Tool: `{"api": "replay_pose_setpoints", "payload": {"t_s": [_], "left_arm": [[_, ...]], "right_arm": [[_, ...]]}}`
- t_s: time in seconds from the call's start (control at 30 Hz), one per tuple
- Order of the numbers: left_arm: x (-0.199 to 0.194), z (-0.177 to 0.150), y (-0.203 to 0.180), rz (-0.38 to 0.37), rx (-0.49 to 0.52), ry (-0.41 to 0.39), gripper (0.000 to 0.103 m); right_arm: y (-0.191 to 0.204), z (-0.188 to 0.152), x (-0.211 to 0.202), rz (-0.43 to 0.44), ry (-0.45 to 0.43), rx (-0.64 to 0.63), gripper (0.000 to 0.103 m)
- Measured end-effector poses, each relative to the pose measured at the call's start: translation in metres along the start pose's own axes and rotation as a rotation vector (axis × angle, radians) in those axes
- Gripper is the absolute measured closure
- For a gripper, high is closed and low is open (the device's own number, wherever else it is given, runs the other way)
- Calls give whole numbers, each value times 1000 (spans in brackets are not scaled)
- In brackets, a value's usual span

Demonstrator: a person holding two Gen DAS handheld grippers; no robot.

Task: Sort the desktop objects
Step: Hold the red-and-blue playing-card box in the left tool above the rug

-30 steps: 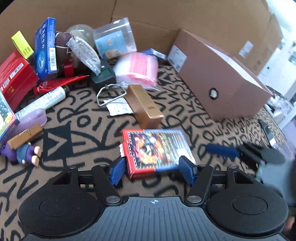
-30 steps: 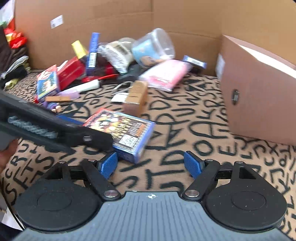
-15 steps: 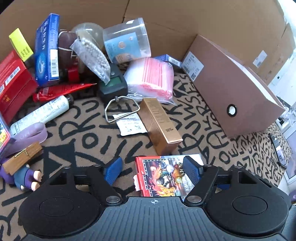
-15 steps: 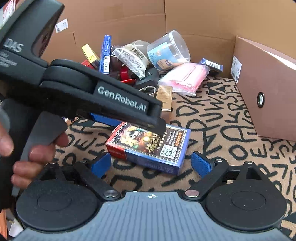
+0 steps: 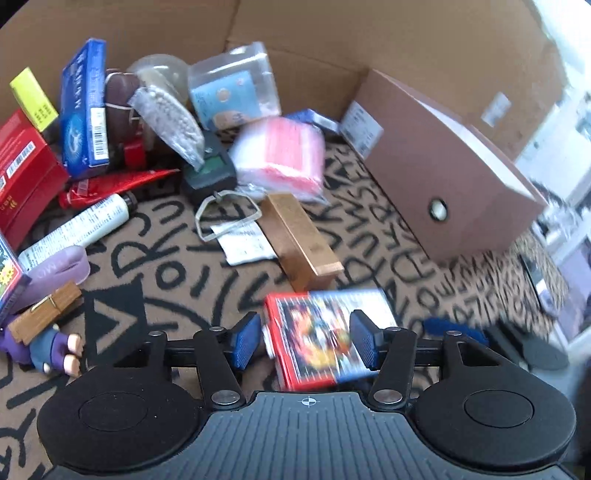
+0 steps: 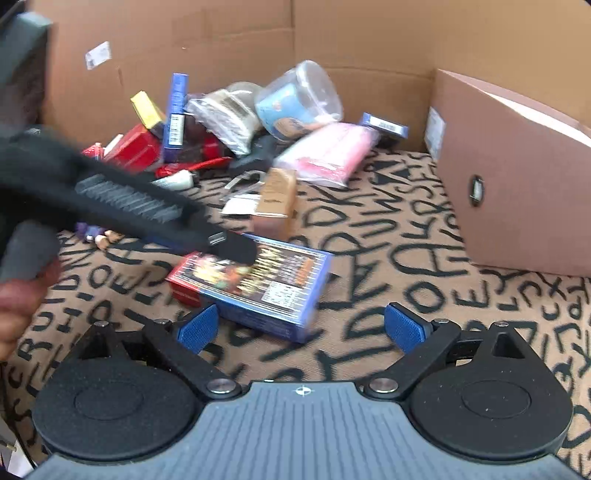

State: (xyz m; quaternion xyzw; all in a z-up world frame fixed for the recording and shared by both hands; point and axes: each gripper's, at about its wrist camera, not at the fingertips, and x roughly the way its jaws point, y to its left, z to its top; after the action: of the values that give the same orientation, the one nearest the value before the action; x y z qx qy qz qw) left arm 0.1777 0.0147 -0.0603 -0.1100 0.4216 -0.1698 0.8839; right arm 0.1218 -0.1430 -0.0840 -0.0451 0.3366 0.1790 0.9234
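Left gripper (image 5: 306,341) sat low over the card box (image 5: 325,339), fingers closing with the box between the blue pads (image 5: 245,341); pads looked just off its sides, contact hard to call through the blur, so not a firm grip as far as I could see

Right gripper (image 6: 301,326) had fingers spread wide and still opening, nothing pinched; only a near corner of the card box (image 6: 258,284) reached in by the left pad (image 6: 197,328), right pad over bare patterned cloth (image 6: 406,288)

Card box lay flat on the tabletop cloth, red end toward the left side of both views, blue side with a QR label facing the right wrist camera. From the right wrist view the left gripper's black body (image 6: 140,206) crossed over the box's far end, a person's hand (image 6: 18,306) on its grey handle at the left edge

Just behind the card box: gold carton (image 5: 301,242), with a white paper slip (image 5: 245,245) and a wire loop (image 5: 227,218) beside it. Further back a heap against the cardboard wall (image 5: 303,33): pink bag (image 5: 280,158), clear tub (image 5: 232,90), blue box (image 5: 86,110), red boxes (image 5: 24,173), white tube (image 5: 77,227). Brown storage box (image 5: 443,177) stood well apart to the right. Small figure (image 5: 51,343) and wooden clip (image 5: 44,312) at the left edge
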Motion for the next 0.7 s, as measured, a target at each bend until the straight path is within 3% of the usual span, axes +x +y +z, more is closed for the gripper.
{"api": "replay_pose_setpoints", "payload": {"t_s": [0.13, 0.4, 0.7], "left_arm": [[6, 2, -2, -10, 36, 16, 34], [5, -4, -13, 3, 104, 12, 36], [-3, -15, -25, 65, 120, -23, 43]], "right_arm": [[17, 0, 8, 6, -22, -67, 6], [14, 4, 20, 75, -47, -84, 1], [9, 1, 7, 103, -35, -75, 14]]}}
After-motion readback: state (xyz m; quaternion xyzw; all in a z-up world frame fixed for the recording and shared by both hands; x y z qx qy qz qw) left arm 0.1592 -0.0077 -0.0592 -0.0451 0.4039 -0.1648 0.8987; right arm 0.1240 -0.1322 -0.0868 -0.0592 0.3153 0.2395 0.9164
